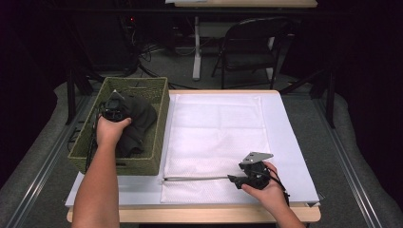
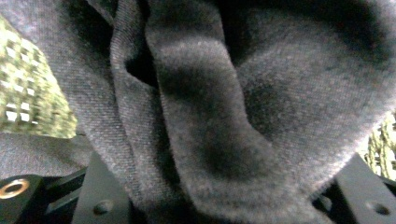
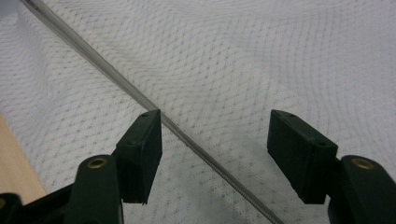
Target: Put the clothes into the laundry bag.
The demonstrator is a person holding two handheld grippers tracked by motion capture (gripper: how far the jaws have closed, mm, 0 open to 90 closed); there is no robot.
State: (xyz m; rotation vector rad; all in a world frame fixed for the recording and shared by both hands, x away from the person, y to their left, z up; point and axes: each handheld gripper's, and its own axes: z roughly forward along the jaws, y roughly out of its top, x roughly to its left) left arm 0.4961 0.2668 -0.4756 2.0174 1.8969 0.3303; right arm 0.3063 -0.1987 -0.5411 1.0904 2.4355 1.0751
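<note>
White mesh bag (image 3: 261, 60), left tongs (image 2: 224, 205) gripping dark cloth (image 2: 224, 107)

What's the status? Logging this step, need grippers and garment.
Left gripper shut on dark garment in wicker basket. Right gripper jaws open over white mesh bag's zipper. Nothing in the way.

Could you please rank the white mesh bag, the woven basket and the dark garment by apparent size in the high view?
1. White mesh bag, largest.
2. Woven basket.
3. Dark garment, smallest, lying inside the basket and partly hidden by the left claw.
</note>
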